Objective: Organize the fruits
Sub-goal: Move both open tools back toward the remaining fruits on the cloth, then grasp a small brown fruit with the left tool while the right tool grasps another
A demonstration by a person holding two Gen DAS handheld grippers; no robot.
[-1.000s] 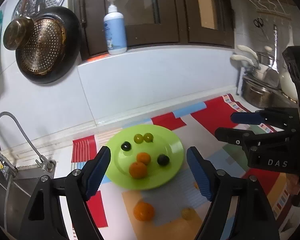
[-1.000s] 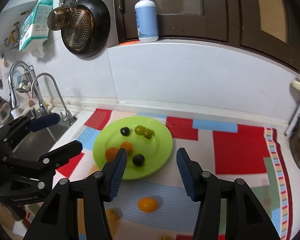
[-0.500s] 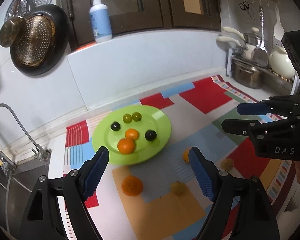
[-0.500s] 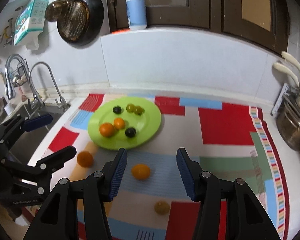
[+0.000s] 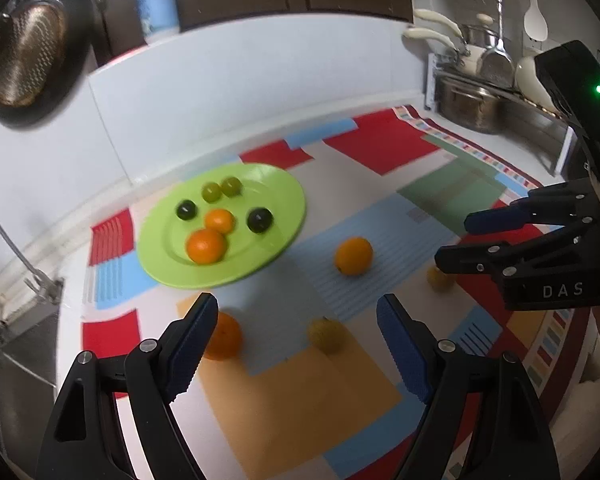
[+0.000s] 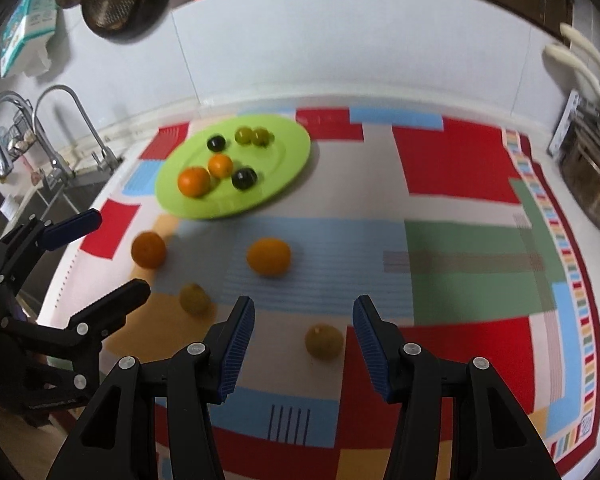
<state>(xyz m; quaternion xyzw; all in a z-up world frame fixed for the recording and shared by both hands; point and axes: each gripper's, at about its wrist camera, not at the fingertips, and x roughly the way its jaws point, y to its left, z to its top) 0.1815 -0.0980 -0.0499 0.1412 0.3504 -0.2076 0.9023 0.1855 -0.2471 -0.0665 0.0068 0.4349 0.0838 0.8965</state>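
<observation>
Left wrist view: the left gripper (image 5: 296, 328) gapes empty above the patchwork mat (image 5: 384, 148); the green plate (image 5: 288, 196) of fruit sits near the mat's far-left corner.

Right wrist view: the right gripper (image 6: 303, 328) is spread empty over a yellowish fruit (image 6: 324, 341) near the mat's front edge.

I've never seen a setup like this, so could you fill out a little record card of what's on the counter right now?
Plate: round lime-green plate on patchwork mat
On plate: two oranges, two dark fruits, two green fruits
Loose on mat: round orange fruit, darker orange fruit, two small yellowish fruits
Left gripper: open, holding nothing
Right gripper: open, holding nothing
</observation>
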